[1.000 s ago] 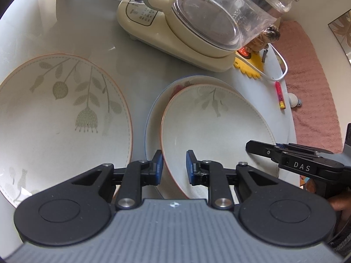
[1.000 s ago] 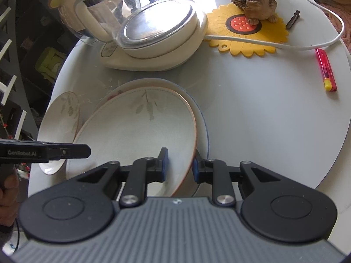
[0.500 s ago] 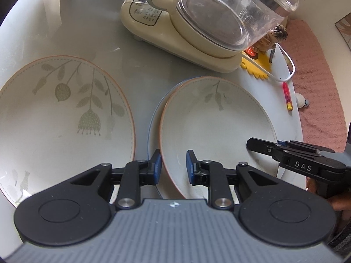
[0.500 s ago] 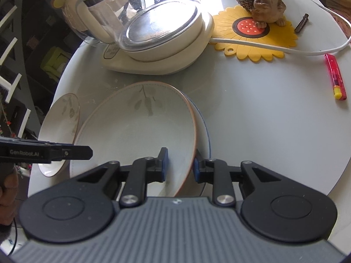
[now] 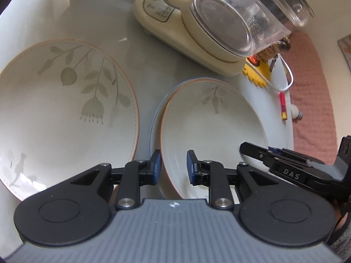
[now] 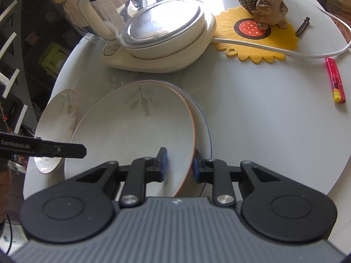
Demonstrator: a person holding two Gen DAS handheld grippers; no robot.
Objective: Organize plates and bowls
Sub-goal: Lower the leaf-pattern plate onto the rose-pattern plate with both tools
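A cream bowl with an orange rim and leaf print rests on a blue-rimmed plate. My left gripper straddles the bowl's near left rim, jaws open with a gap. My right gripper straddles the bowl's right rim, jaws open with a gap, above the plate. A second larger floral bowl sits to the left; it shows small in the right wrist view.
A cream kettle base with glass kettle stands behind the bowls. A yellow sunflower mat with a dog figurine, a white cable and a red lighter lie at the right.
The orange-rimmed bowl has slid over the blue-rimmed plate and now covers most of it. Both grippers stay at the bowl's rim with jaws apart.
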